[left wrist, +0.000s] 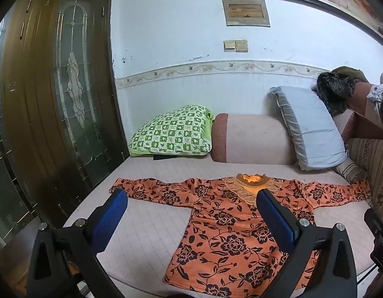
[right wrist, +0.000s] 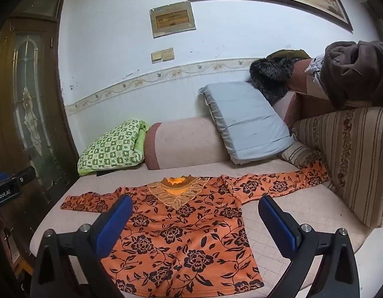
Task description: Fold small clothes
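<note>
An orange long-sleeved top with dark flowers (left wrist: pixel 228 233) (right wrist: pixel 181 233) lies flat on the pale sofa seat (left wrist: pixel 141 223) (right wrist: pixel 278 231), both sleeves spread wide and its lace collar toward the backrest. My left gripper (left wrist: pixel 191 198) hovers above the top's left half, jaws wide open, nothing between the blue pads (left wrist: pixel 109 221). My right gripper (right wrist: pixel 195 204) hovers above the top's middle and right half, also wide open and empty. The right sleeve's end (right wrist: pixel 315 171) runs up against the striped cushion.
A green checked pillow (left wrist: pixel 171 131) (right wrist: pixel 112 146), a pink bolster (left wrist: pixel 251 139) (right wrist: pixel 181 144) and a grey pillow (left wrist: pixel 308 126) (right wrist: pixel 243 121) line the back. A striped cushion (right wrist: pixel 350 156) and dark clothes (right wrist: pixel 358 72) stand at the right. A wooden glass door (left wrist: pixel 57 99) stands left.
</note>
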